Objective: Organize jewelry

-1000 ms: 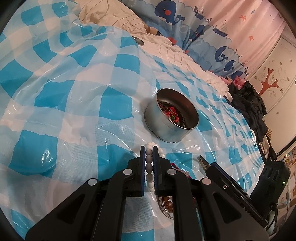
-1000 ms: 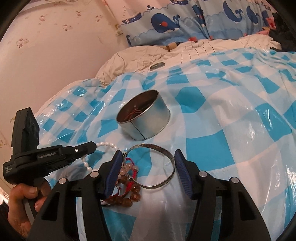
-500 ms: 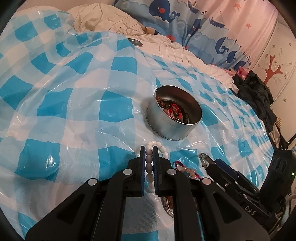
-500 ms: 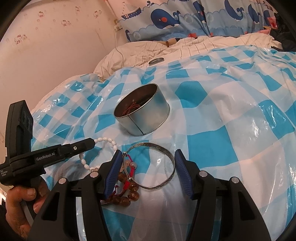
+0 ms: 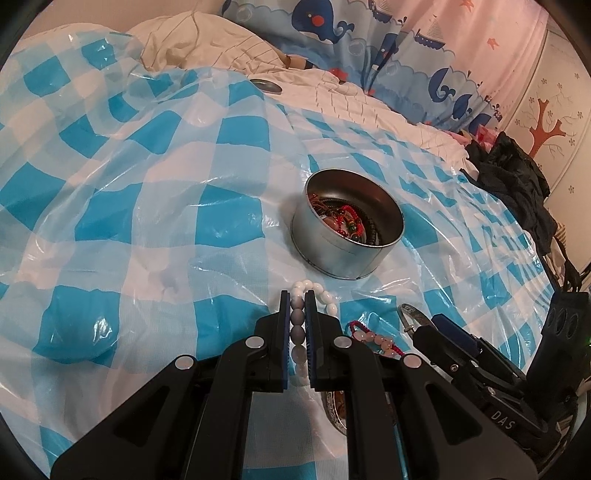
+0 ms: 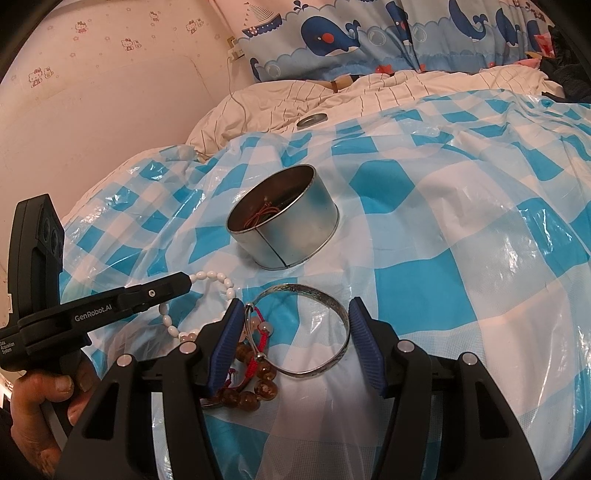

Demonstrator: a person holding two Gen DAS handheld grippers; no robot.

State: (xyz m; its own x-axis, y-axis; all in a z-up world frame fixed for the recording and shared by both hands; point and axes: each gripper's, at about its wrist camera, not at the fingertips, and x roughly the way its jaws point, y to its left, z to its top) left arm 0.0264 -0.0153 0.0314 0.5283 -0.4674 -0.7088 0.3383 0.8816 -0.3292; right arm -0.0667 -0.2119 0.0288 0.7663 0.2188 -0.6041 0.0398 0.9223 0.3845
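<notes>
Pinching a white oval-bead bracelet (image 5: 298, 325) in my left gripper (image 5: 297, 314), jaws clenched tight on the bead string, the rest of the loop curling out past the tips and hanging by the blue-and-white checked plastic sheet (image 5: 147, 206). From the right wrist view the same bracelet (image 6: 221, 284) trails off the left gripper's tip (image 6: 184, 282), a hand (image 6: 40, 398) wrapped on its handle.

My right gripper (image 6: 295, 325) has jaws spread wide, gripping nothing, straddling a thin silver metal bangle (image 6: 332, 306) lying flat on the sheet. The bangle's left edge sits just beside the left blue pad; the right pad looks apart from it. A bracelet of brown round beads (image 6: 258, 387) and a red-corded pink-bead bracelet (image 6: 260, 332) lie tangled under the bangle's left side.

Round silver metal tin (image 5: 347, 236) stands upright on the sheet beyond both grippers, near them, open-topped, already holding red and dark jewelry (image 5: 347, 221). Whale-print blue fabric (image 6: 369, 33) and a cream striped quilt (image 6: 332, 96) lie behind.
</notes>
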